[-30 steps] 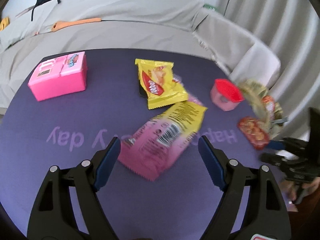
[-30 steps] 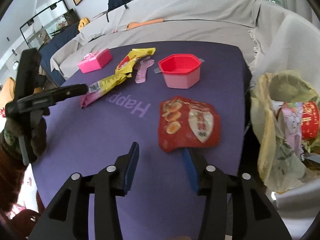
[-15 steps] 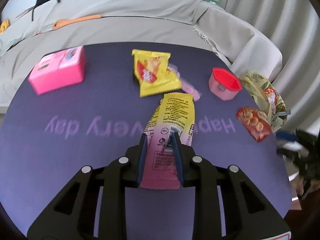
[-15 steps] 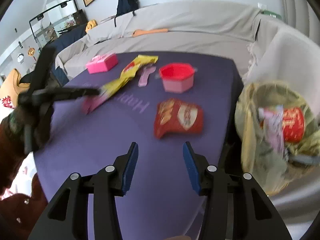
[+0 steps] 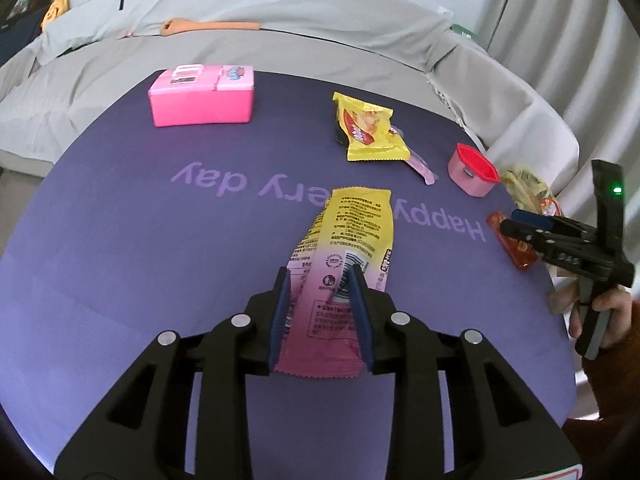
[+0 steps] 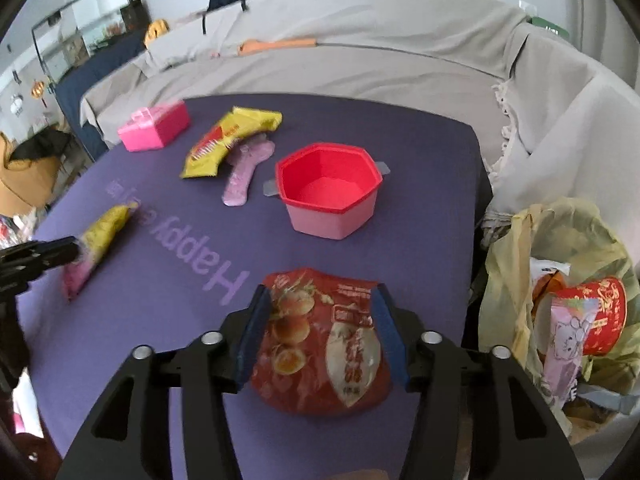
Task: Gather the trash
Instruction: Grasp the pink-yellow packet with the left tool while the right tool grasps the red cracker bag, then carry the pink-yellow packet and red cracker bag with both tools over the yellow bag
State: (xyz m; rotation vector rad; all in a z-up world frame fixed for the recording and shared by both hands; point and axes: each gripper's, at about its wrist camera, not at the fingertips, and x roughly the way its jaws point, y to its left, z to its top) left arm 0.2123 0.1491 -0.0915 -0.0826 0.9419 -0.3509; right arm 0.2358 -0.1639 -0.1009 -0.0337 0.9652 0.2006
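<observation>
Since a moment ago, right gripper (image 6: 322, 330) has dropped over the red snack bag (image 6: 320, 340), jaws apart around it on the purple table (image 6: 160, 264). Left gripper (image 5: 320, 312) stays clamped on the pink-yellow packet (image 5: 344, 264).

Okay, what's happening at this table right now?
A person is clearing snack trash off a purple table with two handheld claws. The left claw is shut on a pink-and-yellow wrapper. The right claw is open, its fingers on either side of a red snack bag lying near the table edge. A trash bag, already partly filled, sits beside the table.
</observation>
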